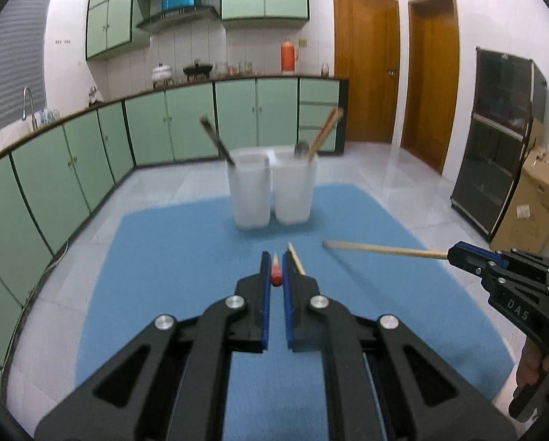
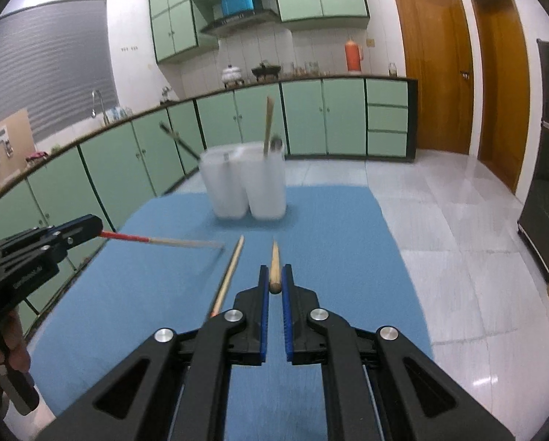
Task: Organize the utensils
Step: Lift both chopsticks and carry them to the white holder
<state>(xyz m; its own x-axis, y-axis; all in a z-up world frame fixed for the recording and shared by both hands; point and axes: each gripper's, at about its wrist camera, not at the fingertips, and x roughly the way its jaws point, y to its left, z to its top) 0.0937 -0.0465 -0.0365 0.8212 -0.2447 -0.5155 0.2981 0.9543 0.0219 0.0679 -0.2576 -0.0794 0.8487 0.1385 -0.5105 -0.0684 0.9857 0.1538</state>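
In the left wrist view, the left gripper (image 1: 275, 257) is seen closed on a red-ended chopstick (image 1: 276, 273), which is pinched between the blue pads near its red end, with the pale tip pointing forward past the fingertips. A second bare wooden chopstick (image 1: 296, 259) is seen just beside the right-hand finger, outside the grip; whether it lies on the blue mat (image 1: 164, 275) cannot be told. Only this view shows the right gripper (image 1: 452, 255) from the side, at the right edge, clamped on the end of a plain wooden chopstick (image 1: 384, 249) that sticks out leftward above the mat. Two white tubs (image 1: 271, 191) stand touching at the far end of the mat, with utensils leaning in each.

In the right wrist view, the right gripper (image 2: 275, 275) is seen shut on the plain wooden chopstick (image 2: 274, 268), whose round butt sits between the pads. Only here is the left gripper (image 2: 98, 229) seen from the side, with the red-ended chopstick (image 2: 157, 240) projecting rightward from its tip. The loose chopstick (image 2: 230, 272) is seen lying left of the fingers, well short of the tubs (image 2: 248, 191).
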